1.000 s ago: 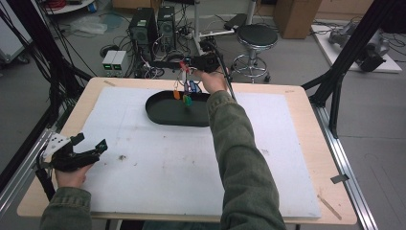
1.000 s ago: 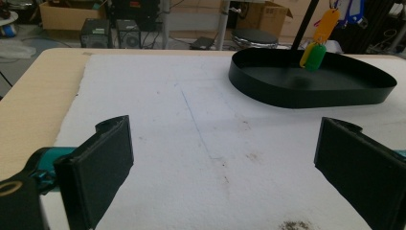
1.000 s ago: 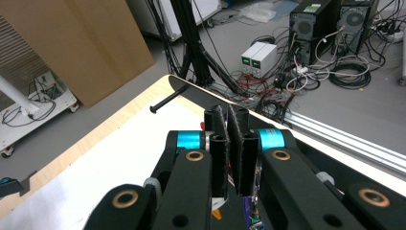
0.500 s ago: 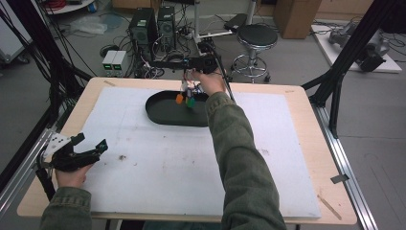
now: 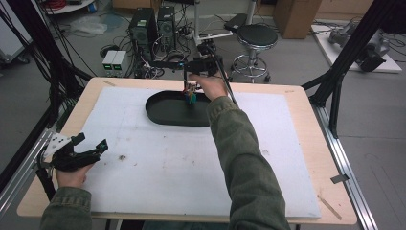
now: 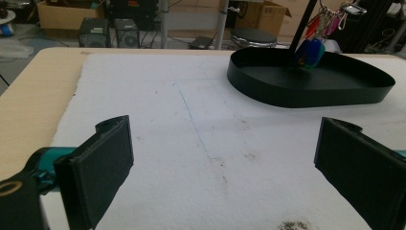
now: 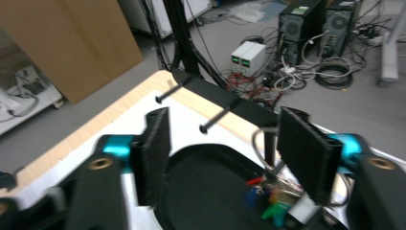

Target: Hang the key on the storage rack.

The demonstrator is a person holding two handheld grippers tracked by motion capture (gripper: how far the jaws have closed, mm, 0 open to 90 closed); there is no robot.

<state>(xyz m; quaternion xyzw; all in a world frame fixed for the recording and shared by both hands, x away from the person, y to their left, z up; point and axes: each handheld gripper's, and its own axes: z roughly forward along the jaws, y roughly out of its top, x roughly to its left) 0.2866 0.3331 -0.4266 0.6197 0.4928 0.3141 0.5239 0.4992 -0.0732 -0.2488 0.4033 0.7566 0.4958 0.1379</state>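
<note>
A bunch of keys (image 5: 190,95) with coloured tags hangs over the far right part of a black oval tray (image 5: 165,115). In the right gripper view the key ring (image 7: 268,153) loops round a black peg beside the right jaw, with the tags (image 7: 274,207) dangling below. My right gripper (image 5: 195,69) is raised above the tray and open (image 7: 225,143), its jaws wide apart and nothing pressed between them. My left gripper (image 5: 88,148) rests low at the table's front left, open (image 6: 222,177). From there the keys (image 6: 313,40) show above the tray (image 6: 306,91).
A black rack bar with pegs (image 7: 225,98) crosses behind the tray at the table's far edge. A white mat (image 5: 191,163) covers most of the wooden table. A stool (image 5: 256,38) and computer towers (image 5: 153,24) stand on the floor beyond.
The keys and the right hand have shifted slightly to the right over the tray. The left gripper has stayed in place.
</note>
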